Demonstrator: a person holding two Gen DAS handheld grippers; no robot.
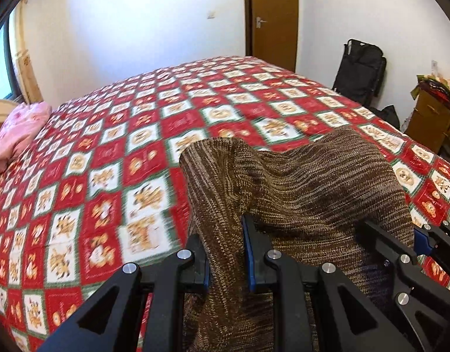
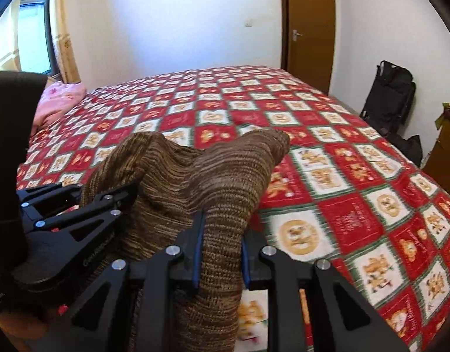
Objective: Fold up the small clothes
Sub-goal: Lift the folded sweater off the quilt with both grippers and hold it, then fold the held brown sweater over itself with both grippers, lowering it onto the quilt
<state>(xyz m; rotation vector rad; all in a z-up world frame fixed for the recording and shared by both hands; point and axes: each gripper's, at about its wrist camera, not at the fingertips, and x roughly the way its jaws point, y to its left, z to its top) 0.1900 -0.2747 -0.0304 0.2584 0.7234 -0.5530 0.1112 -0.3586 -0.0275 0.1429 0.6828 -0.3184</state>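
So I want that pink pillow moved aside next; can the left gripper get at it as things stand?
Probably not yet: the left gripper is shut on the brown knit garment, and the pink pillow lies far across the bed.

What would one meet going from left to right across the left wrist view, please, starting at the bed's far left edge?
Pink pillow → red checked bedspread → left gripper shut on the brown knit garment → right gripper holding the same garment → black bag → wooden cabinet.

Both wrist views look forward, low and close, sharing the quilted bed (image 1: 113, 158) and door (image 2: 310, 29).
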